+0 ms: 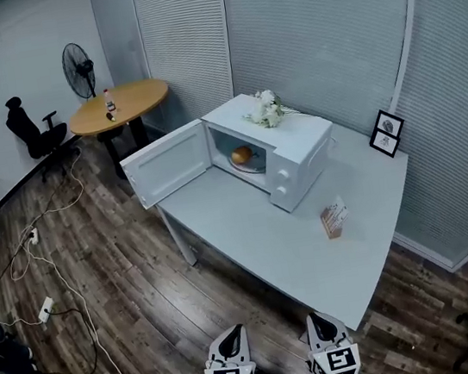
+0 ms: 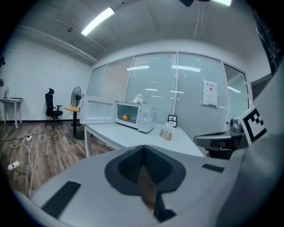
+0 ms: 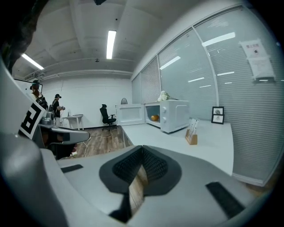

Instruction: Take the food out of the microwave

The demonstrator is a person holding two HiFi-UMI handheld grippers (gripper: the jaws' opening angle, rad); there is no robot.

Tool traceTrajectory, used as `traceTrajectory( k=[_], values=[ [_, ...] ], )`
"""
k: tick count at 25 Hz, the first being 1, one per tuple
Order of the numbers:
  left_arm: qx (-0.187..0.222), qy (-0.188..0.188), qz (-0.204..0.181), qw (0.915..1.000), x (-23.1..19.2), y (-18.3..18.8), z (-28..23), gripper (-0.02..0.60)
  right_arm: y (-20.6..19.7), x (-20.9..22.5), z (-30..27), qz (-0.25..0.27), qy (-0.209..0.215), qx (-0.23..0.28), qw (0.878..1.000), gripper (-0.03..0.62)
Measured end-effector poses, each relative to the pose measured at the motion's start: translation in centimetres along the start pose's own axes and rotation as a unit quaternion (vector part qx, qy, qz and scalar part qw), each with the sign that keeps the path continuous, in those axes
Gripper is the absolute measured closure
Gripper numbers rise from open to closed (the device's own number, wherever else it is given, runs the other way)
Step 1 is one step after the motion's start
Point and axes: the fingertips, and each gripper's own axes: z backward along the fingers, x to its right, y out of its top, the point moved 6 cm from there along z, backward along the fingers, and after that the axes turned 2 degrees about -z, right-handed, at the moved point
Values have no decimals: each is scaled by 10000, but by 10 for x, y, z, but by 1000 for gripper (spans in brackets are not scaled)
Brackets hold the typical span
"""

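- Left gripper [image 1: 231, 337]: jaws closed together, nothing between them. It is held at the near edge of the table [image 1: 268, 238], well short of the microwave [image 1: 301, 141].
- Right gripper [image 1: 323, 321]: jaws likewise pressed shut and empty, just beside the left one.
- Food [image 1: 241, 155]: a round orange item on a plate [image 1: 253, 167] inside the microwave. The door [image 1: 168, 163] stands swung wide to the left, so the opening is unobstructed.
- Step in hand, as I judge it: the approach across the table. Nothing has been taken hold of yet.
- Recommended: open one pair of jaws before reaching the opening, not inside it (the cavity looks tight for spreading them).
- Recommended: come in low and level, and take the plate by its front rim rather than pinching the round food, which may roll.
- Hazards: the flowers [image 1: 266, 109] on top of the microwave, and the card stand [image 1: 334, 217] to the right of the path. Keep the right gripper clear of both.
- The picture frame [image 1: 387, 133] at the far corner is well out of the way.
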Motion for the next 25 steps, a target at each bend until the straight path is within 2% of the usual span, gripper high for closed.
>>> traceTrajectory(
  k=[13, 20, 25],
  values=[
    [-73, -474, -194, 9987, -75, 28, -64, 574, 26, -25, -81, -200, -360, 20, 9991, 591],
    [-91, -444, -173, 9988, -102, 32, -78, 574, 26, -33, -99, -261, -381, -85, 9989, 591],
    [-211, -215, 99, 9995, -115, 26, -86, 574, 31, -29, -117, -307, -302, -41, 9991, 591]
  ],
)
